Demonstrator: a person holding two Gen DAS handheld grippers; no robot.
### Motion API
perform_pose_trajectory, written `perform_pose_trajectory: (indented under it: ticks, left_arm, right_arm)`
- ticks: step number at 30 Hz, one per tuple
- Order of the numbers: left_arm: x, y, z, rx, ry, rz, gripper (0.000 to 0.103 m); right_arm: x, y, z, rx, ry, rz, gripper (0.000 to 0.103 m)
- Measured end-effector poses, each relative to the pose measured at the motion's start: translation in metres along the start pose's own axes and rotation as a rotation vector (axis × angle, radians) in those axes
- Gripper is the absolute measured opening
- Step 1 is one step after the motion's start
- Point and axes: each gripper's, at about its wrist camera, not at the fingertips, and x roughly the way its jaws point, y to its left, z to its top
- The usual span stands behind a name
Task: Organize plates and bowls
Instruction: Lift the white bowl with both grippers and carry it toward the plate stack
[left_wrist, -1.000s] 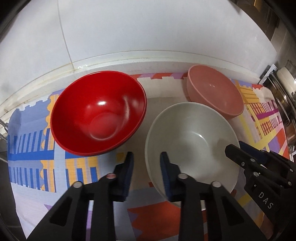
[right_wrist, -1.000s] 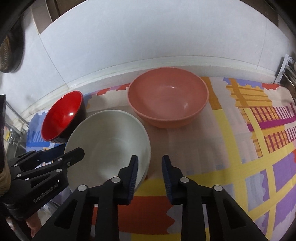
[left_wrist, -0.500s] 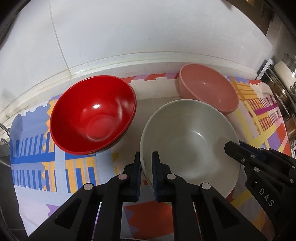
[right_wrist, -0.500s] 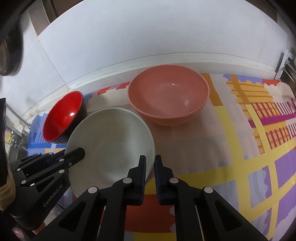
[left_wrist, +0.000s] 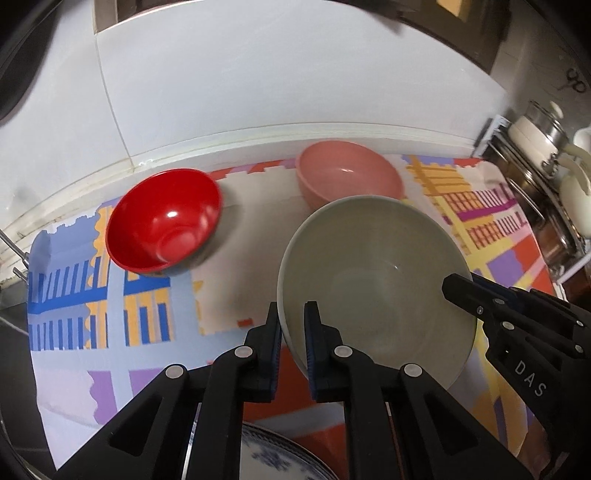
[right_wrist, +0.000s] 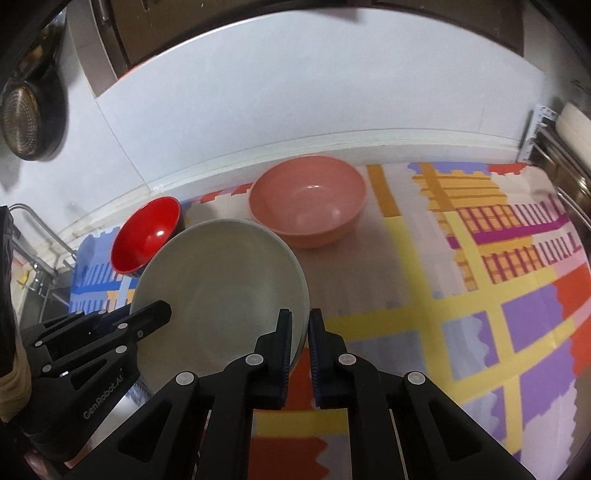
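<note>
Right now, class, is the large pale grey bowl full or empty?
Empty: the large pale grey bowl shows a bare inside. The left hand-held gripper and right hand-held gripper each pinch its rim.

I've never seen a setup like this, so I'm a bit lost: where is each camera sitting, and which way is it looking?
Left wrist view: rides on the left tongs, looking along them at the grey bowl whose rim they clamp; the right tongs enter at the side.
Right wrist view: rides on the right tongs, clamping the opposite rim; the left tongs show.
Shared: grey bowl, red bowl, pink bowl, patterned mat.
</note>
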Motion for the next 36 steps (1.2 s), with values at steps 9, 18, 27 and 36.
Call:
perform_pose_trajectory:
  ticks: [9, 18, 27, 36]
  left_arm:
    - [-0.009, -0.031, -0.029, 0.052, 0.031, -0.037, 0.014]
    - [-0.007, -0.059, -0.059, 0.084, 0.085, -0.069, 0.014]
    - [-0.002, -0.083, -0.079, 0.104, 0.13, -0.081, 0.015]
    - [0.006, -0.097, -0.087, 0.111, 0.156, -0.07, 0.015]
  right_arm:
    - [-0.026, -0.021, -0.03, 0.029, 0.007, -0.042, 0.01]
    - [-0.04, -0.043, -0.067, 0.061, 0.04, -0.079, 0.011]
    - [-0.046, -0.061, -0.09, 0.073, 0.072, -0.099, 0.011]
    - [-0.042, -0.077, -0.1, 0.08, 0.099, -0.103, 0.011]
